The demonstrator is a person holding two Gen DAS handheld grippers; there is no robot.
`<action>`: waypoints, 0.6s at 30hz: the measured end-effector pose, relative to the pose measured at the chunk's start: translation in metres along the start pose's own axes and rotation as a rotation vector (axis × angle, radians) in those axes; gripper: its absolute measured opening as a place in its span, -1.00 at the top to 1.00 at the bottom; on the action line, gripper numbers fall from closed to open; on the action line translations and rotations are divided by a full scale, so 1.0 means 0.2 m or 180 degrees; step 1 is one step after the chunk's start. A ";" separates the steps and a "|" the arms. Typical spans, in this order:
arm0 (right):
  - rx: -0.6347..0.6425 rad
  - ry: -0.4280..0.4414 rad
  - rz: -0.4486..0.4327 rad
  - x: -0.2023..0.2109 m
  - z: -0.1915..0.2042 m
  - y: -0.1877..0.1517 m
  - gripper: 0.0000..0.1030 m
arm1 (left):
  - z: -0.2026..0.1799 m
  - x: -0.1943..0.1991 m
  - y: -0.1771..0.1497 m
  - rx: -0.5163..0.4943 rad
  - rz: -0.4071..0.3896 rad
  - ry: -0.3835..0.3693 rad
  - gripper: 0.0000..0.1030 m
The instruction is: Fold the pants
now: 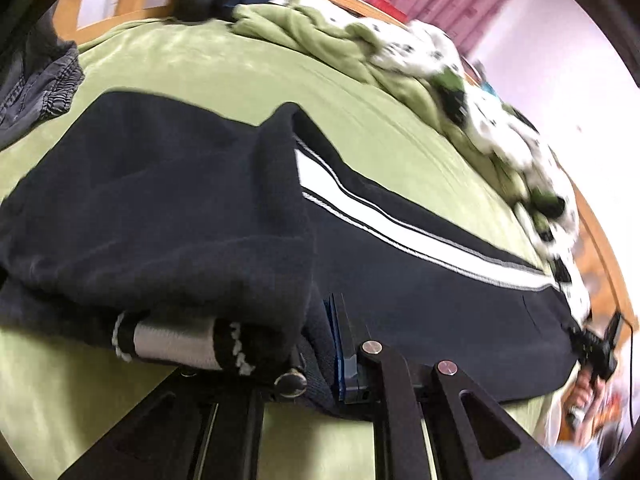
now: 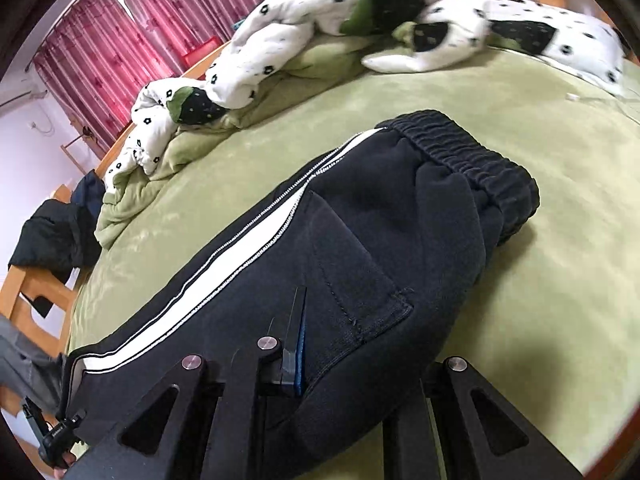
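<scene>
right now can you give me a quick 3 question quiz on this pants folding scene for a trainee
1. True or false: the pants lie on a green blanket.
2. What colour is the stripe down the side of the pants? A) red B) white C) yellow
3. Fill in: the left gripper is shut on the ____ end of the pants, where the cuff is.

Key: 1 true; 2 B; 3 leg. The right gripper also grips the pants, nearer the waistband.
</scene>
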State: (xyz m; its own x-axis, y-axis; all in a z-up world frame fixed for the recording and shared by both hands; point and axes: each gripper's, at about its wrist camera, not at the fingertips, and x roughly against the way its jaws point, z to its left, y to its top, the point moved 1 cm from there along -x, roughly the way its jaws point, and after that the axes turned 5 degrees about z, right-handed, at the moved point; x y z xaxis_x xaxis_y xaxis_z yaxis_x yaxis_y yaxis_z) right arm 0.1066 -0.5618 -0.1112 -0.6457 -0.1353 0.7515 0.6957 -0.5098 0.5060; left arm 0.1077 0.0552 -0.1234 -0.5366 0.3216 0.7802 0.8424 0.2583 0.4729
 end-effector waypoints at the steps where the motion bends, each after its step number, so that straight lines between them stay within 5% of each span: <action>1: 0.0044 -0.0023 0.0010 0.05 -0.04 -0.04 0.73 | -0.01 0.02 -0.04 -0.0065 0.0019 0.0016 0.77; 5: 0.0037 -0.0064 0.0096 0.09 -0.16 -0.15 0.70 | -0.06 0.05 -0.17 -0.0373 0.0068 0.0221 0.74; 8: -0.0115 -0.0095 0.0185 0.04 -0.23 -0.21 0.64 | -0.03 0.01 -0.22 -0.0305 0.0220 0.0245 0.63; 11: 0.0008 -0.0175 0.0110 0.11 -0.25 -0.26 0.38 | 0.00 0.03 -0.23 -0.0363 0.0414 0.0227 0.37; 13: 0.0096 -0.0209 -0.0005 0.19 -0.27 -0.28 0.23 | 0.03 0.10 -0.25 -0.0483 0.0416 0.0334 -0.19; 16: -0.0011 -0.0317 -0.0269 0.30 -0.37 -0.28 -0.19 | 0.09 0.21 -0.31 -0.0568 0.0295 0.0370 -0.32; 18: -0.0224 -0.0261 -0.0300 0.29 -0.45 -0.23 -0.20 | 0.13 0.24 -0.34 -0.0497 0.0321 0.0411 -0.32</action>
State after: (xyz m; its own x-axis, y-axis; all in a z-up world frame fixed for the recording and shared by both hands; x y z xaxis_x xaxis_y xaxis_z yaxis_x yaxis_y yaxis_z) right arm 0.0079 -0.6218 -0.1287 -0.6772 -0.0156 0.7357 0.6077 -0.5756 0.5472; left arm 0.0224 0.0766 -0.1282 -0.4470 0.2168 0.8679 0.8942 0.0833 0.4398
